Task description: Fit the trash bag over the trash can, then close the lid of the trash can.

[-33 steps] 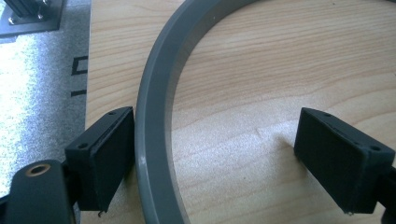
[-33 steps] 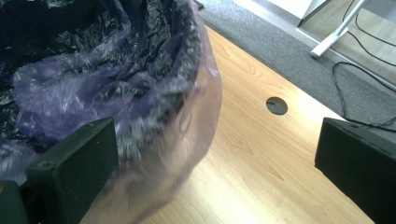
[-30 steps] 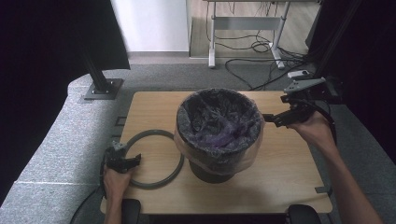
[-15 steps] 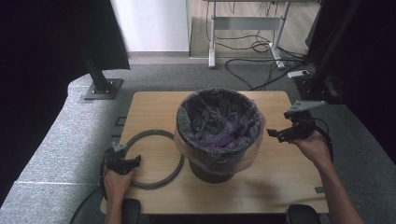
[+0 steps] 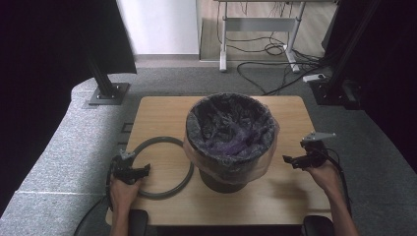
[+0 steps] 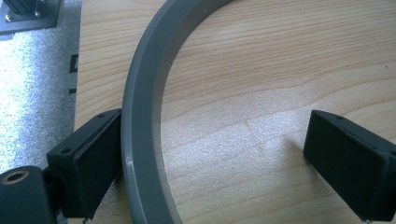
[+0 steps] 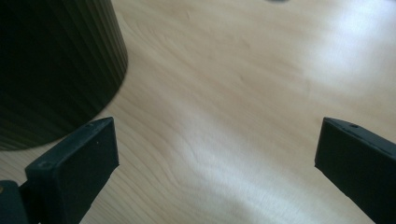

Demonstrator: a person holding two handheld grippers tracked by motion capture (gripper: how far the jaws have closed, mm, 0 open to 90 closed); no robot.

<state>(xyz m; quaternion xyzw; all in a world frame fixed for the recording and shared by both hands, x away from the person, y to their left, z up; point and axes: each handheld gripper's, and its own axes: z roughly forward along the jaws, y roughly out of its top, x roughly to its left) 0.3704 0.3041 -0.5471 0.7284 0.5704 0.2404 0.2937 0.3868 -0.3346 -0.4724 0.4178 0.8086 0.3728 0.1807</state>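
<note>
Grey carpet surrounds a wooden bench [image 5: 162, 113], with desk legs and loose cables on the floor at 12 o'clock. At bench centre stands a dark ribbed bin [image 5: 230, 142] lined with a translucent bag folded over its rim. A grey ring [image 5: 164, 167] lies flat on the bench at 9 o'clock of the bin, close beside its base. The left hand [image 5: 124, 192] enters from 6 o'clock, forearm straight, holding the left tongs [image 5: 142, 171] low at the ring's 8 o'clock edge; the jaws stand wide apart astride the band, one jaw touching its outer face, the other well clear inside the ring. The right hand [image 5: 325, 173] sits at 3 o'clock of the bin, wrist bent inward, its right tongs [image 5: 289, 160] pointing toward the bin, jaws wide apart, holding nothing, just above bare wood.
</note>
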